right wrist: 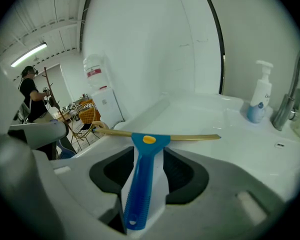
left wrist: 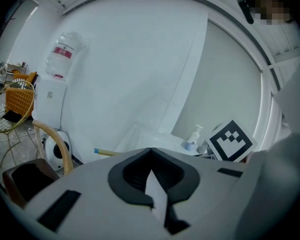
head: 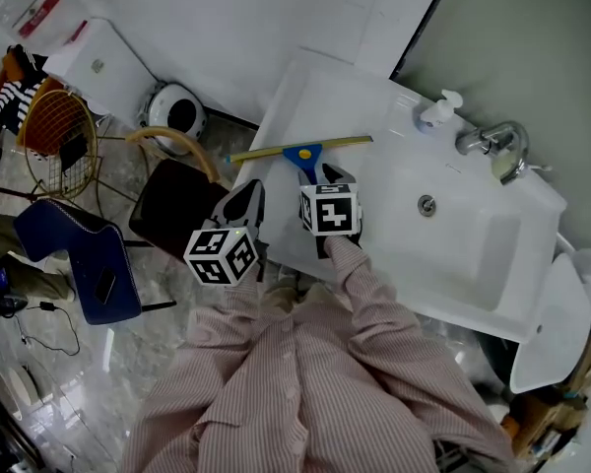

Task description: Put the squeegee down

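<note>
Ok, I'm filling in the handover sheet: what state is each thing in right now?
squeegee, lying on the sink ledge, not gripped
right gripper, open around the squeegee's handle
left gripper, shut, empty
tap, no water running

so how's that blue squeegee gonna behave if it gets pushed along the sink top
The squeegee probably slides easily: it lies on the glossy white sink top. Its long thin blade would likely make it swivel if pushed off-centre. The ribbed plastic handle looks light and stiff.
</note>
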The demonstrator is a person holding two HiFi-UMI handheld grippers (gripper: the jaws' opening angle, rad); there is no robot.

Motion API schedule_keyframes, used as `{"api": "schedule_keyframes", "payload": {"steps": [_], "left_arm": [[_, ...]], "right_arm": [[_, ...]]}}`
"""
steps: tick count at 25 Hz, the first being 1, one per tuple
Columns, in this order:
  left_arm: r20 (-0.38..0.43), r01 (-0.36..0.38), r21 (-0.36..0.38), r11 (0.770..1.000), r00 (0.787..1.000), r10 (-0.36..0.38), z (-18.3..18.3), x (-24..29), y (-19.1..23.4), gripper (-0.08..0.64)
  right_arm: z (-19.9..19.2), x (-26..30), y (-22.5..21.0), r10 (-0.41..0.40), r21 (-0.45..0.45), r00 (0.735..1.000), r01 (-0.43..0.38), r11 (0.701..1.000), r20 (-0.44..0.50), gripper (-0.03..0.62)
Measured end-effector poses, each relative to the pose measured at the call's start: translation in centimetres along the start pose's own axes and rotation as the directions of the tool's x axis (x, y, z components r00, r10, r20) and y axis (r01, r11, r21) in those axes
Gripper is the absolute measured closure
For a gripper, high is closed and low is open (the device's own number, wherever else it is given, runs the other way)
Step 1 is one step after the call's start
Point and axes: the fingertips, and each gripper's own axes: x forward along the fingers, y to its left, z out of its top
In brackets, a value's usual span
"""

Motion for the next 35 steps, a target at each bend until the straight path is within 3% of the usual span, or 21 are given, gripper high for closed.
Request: {"api": "schedule_keyframes", "payload": {"steps": [7,11,17,21,35], "left_arm": [[0.015,0.042,0.041,0.998,0.999,-0.043,1.0,-0.9,-1.7,0.558],[0.028,0.070,0.066,0.995,0.997,-0.072,1.6,-1.3,-2.8,0.558],[0.059,0.098,0.099,0.990,0.993,-0.104,3.1,-2.1,-4.1,0.558],[0.089,0.097,0.118,0.988,0.990,-0.108,4.1,-2.8,-4.4,0.558],[0.194,0.072,0.185,0.980,0.975,-0.108,8.2,-4.8,-4.9,0.558]], "right_arm": [[1.7,-3.0,0.5,0.089,-0.065,0.994,-0.084,0.994,0.070,0.445],[2.7,-4.9,1.0,0.150,-0.068,0.981,-0.142,0.987,0.126,0.491],[3.8,-7.4,1.0,0.183,-0.073,0.960,-0.171,0.983,0.212,0.569],[4.3,-8.7,0.7,0.198,-0.053,0.944,-0.191,0.980,0.263,0.583],[7.8,-15.0,1.1,0.317,-0.127,0.824,-0.292,0.948,0.470,0.586]]}}
